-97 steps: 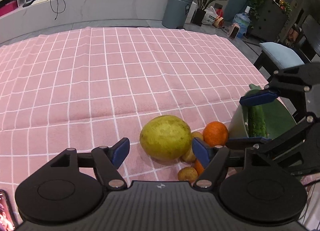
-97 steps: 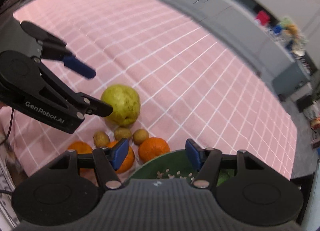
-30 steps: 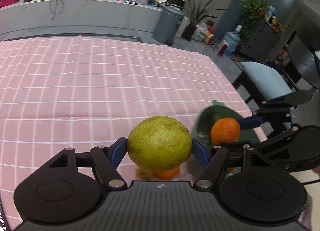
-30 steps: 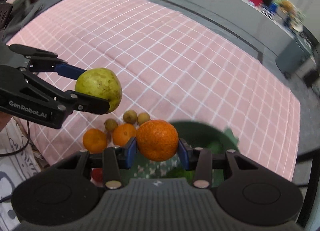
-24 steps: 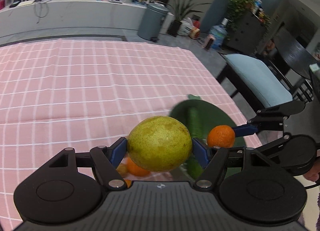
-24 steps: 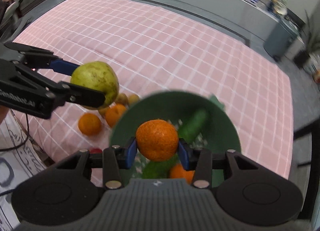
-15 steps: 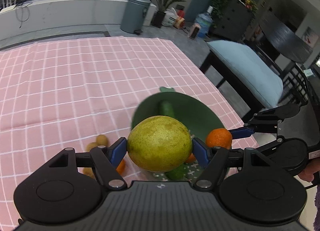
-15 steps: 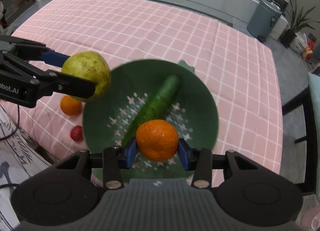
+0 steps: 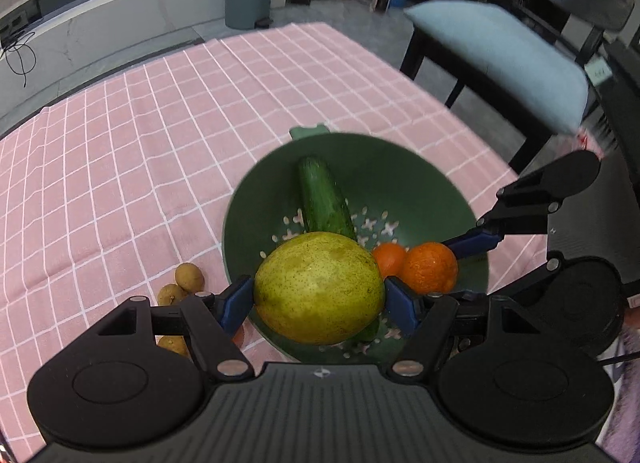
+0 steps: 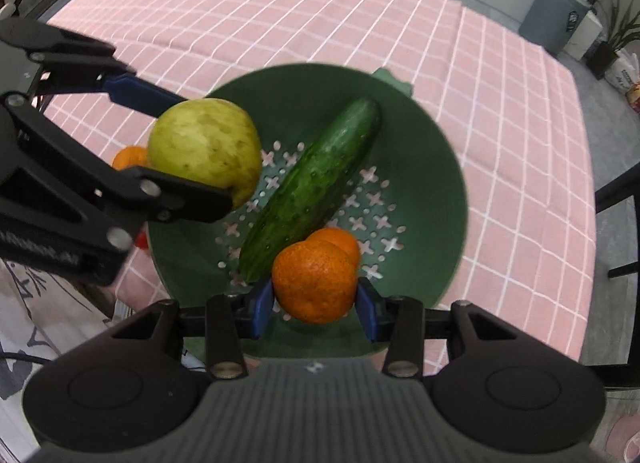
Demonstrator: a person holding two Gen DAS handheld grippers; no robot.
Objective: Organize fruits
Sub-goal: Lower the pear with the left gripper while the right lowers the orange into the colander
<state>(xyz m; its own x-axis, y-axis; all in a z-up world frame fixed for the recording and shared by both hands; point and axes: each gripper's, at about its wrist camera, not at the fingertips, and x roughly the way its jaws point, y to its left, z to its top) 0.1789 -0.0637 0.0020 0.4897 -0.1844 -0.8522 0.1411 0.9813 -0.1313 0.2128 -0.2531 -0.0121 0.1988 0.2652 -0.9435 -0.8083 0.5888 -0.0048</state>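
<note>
My left gripper [image 9: 319, 299] is shut on a large yellow-green pear [image 9: 319, 287] and holds it above the near left part of a green colander bowl [image 9: 420, 171]. My right gripper [image 10: 315, 307] is shut on an orange [image 10: 314, 281] above the bowl's [image 10: 440, 167] near side. A cucumber [image 10: 312, 187] and a second orange [image 10: 340, 241] lie in the bowl. The pear [image 10: 204, 147] and the left gripper [image 10: 192, 159] also show in the right wrist view, and the right gripper's orange [image 9: 430, 267] in the left wrist view.
Several small brown fruits [image 9: 188, 277] lie on the pink checked cloth [image 9: 140, 143] left of the bowl. Another orange [image 10: 130, 157] and a small red fruit [image 10: 141, 241] lie by the bowl's left side. A chair [image 9: 500, 55] stands past the table's right edge.
Both grippers have carried their fruit from beside the bowl to over it. The bowl now fills the middle of both views and looks closer.
</note>
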